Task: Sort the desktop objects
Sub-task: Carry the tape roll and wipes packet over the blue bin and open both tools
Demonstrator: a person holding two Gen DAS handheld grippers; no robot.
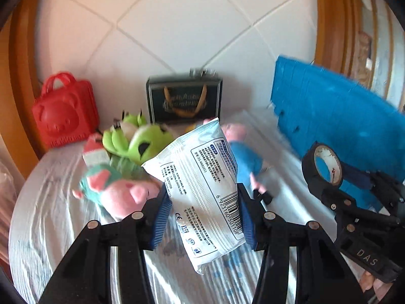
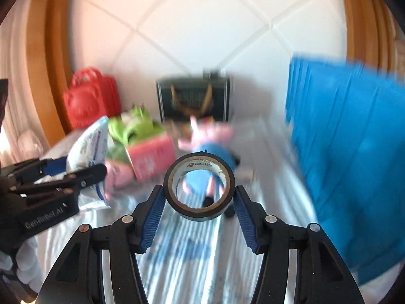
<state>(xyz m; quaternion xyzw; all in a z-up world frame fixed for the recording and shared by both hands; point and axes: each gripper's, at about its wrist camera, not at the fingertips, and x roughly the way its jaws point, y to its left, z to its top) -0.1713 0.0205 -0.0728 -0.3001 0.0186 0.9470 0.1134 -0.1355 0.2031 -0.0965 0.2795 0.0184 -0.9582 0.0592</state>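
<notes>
- L gripper (image 1: 202, 215): jaws clamped on white wipes pack (image 1: 202, 190), blue pads pressing both long edges. Pack sits tilted, top end leaning to 1 o'clock, bottom tail hanging free below the pads. Grip is near the lower half, probably so the soft pack doesn't fold.
- R gripper (image 2: 200, 200): jaws closed on black tape roll (image 2: 200, 185), pads at roll's 9 and 3 o'clock. Roll's hole faces the cam, so squeeze goes across the rigid rim – sensible, won't slip.
- Both items are off the table, carried in air; L-wrist view shows the R gripper w/ tape at 3 o'clock, R-wrist view shows the L gripper w/ pack at 9 o'clock. So hands are side by side, near each other, not touching.
- Table (image 1: 50, 215): white/striped cover. Toy pile at 11–12 o'clock of L view: green plush (image 1: 136, 139), pink pig plush (image 1: 126, 195), pig doll in blue (image 1: 243, 157) lying flat.
- Back wall: red bear case (image 1: 65, 111) at 10 o'clock, dark gift bag (image 1: 184, 98) at 12, upright.
- Blue bin (image 1: 341, 126) at 2 o'clock, just beside the R gripper – likely drop target for non-toy items, judgement only.
- Frames blurred, esp. R view.
- Stage: two items picked, none dropped yet. Risk: pack's floppy tail snagging on bin edge.
</notes>
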